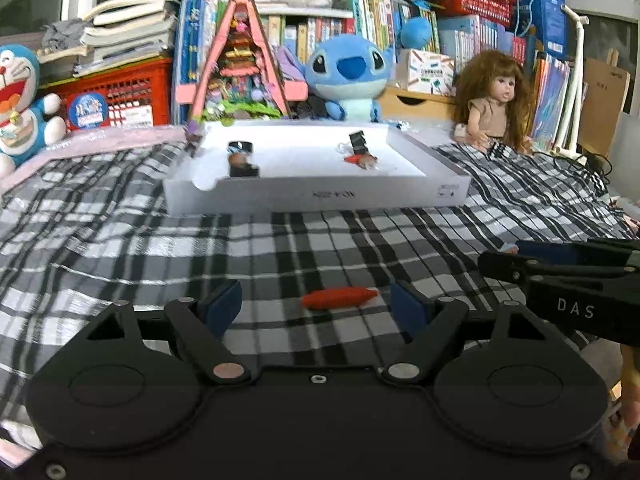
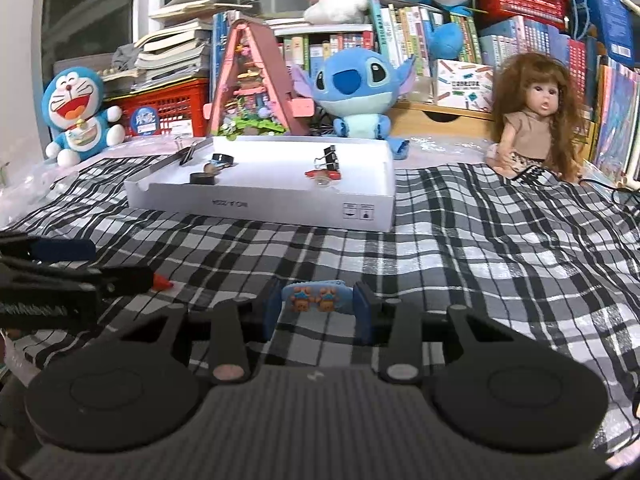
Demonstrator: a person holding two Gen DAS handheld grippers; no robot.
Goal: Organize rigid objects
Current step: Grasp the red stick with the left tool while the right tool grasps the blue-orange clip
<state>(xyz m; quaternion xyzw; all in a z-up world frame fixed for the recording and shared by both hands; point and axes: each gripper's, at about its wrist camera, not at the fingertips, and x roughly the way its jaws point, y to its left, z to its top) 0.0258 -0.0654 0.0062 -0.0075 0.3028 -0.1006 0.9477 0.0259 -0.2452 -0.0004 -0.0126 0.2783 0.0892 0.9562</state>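
Left gripper [image 1: 316, 304]: jaws wide apart, straddling a red piece [image 1: 339, 298] lying on the plaid cloth [image 1: 280, 240]; pads clear of it on both sides, nothing gripped. Lined up squarely, presumably for a pinch across the short axis.

Right gripper [image 2: 318, 306]: jaws closed on a small blue case [image 2: 318, 300] printed with cartoon bears, pads pressing its two ends. Held just above or at the cloth; contact underneath cannot be told. In the left view, seen entering from the right edge, near the red piece.

White box [image 2: 280, 210] open, beyond both grippers, well apart from them. Inside: a binder clip [image 2: 331, 160] and a red item at right, dark round pieces [image 2: 202, 178] at left; another clip [image 2: 186, 155] on the left rim. Evidently the collection point.

Judged: case secured for carrying to the box, red piece not yet taken. Risk: crowding between the two grippers.

Plush toys, doll [image 2: 536, 120] and books behind, not involved.
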